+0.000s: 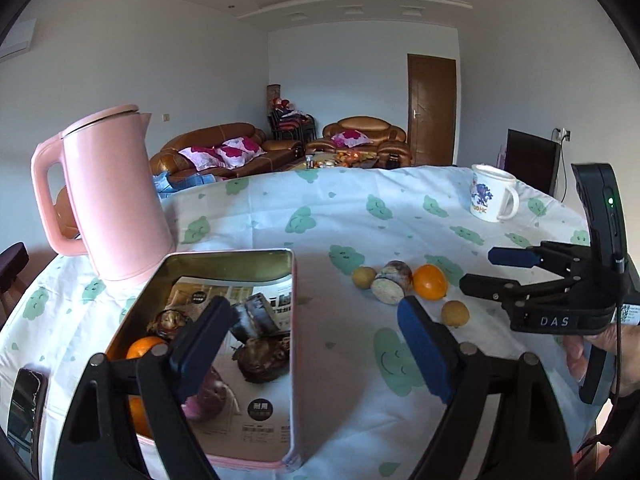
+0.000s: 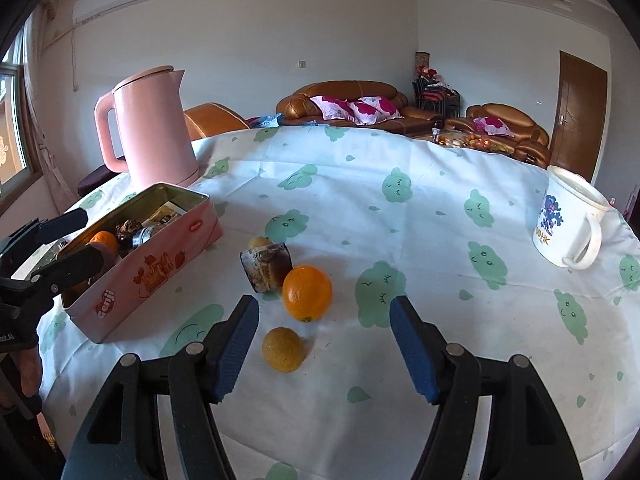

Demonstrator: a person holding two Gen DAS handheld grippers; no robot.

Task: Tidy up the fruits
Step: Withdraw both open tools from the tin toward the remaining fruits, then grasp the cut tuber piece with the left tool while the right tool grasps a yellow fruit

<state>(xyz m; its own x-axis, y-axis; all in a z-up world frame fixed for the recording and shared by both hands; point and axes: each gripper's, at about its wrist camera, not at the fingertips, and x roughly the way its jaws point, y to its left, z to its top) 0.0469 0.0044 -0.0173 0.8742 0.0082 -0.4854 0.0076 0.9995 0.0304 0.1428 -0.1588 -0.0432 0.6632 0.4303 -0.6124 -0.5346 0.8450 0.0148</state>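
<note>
A pink tin (image 1: 294,320) lined with printed paper holds an orange (image 1: 144,347) and several dark fruits. My left gripper (image 1: 316,352) is open above the tin's right wall, with nothing between its pads. On the cloud-print cloth lie an orange (image 2: 307,292), a cut brownish piece (image 2: 266,268), a small yellow fruit (image 2: 260,242) behind it, and a nearer yellow fruit (image 2: 283,350). My right gripper (image 2: 324,350) is open; the nearer yellow fruit lies between its fingers, untouched. The right gripper (image 1: 482,270) also shows at the right in the left wrist view, pointing at the loose fruits.
A pink kettle (image 1: 116,196) stands behind the tin. A white printed mug (image 2: 568,224) sits at the far right of the table. A dark phone (image 1: 24,404) lies at the table's left edge. A hand (image 1: 600,352) holds the right gripper.
</note>
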